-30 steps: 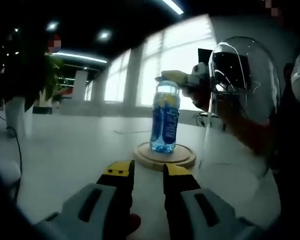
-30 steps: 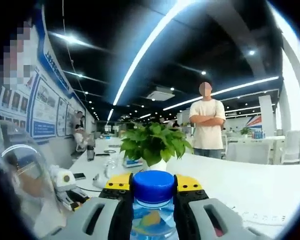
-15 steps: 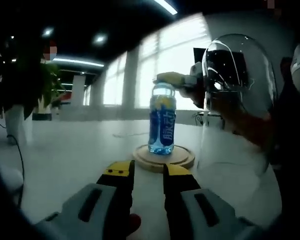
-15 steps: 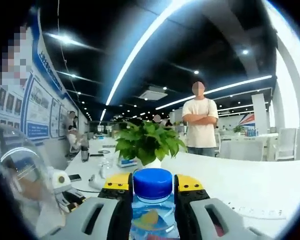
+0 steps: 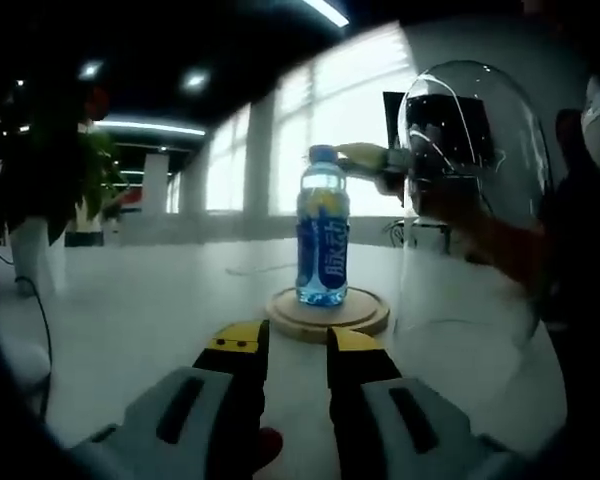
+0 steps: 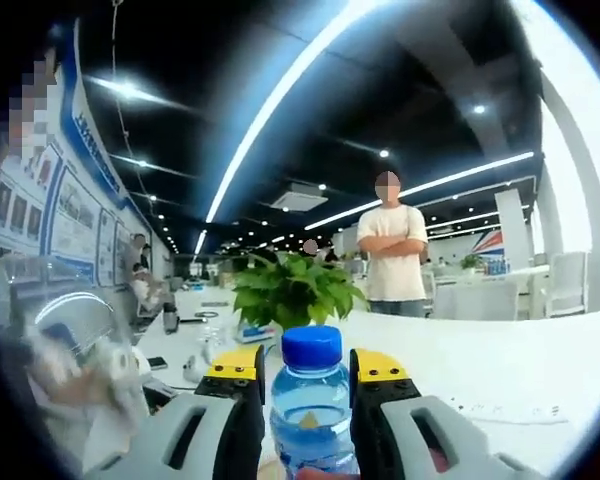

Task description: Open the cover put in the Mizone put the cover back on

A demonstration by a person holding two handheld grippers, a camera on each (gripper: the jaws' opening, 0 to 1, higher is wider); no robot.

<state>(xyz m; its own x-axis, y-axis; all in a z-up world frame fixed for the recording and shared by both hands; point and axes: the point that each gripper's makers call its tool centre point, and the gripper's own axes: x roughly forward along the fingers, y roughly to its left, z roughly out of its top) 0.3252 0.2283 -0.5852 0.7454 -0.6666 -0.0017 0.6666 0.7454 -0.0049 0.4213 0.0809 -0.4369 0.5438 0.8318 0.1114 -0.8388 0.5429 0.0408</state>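
Glass cover [image 5: 470, 190] held just beside Mizone [image 5: 323, 240] — potted plant [image 6: 292, 290] behind.

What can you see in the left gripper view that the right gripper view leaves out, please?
The left gripper view alone gives the round wooden base under the bottle and the bottle's blue label. The right gripper view alone gives a potted green plant behind the bottle and a standing person with folded arms. Both share the Mizone bottle with its blue cap, the clear glass dome cover held off to one side, and the white table.
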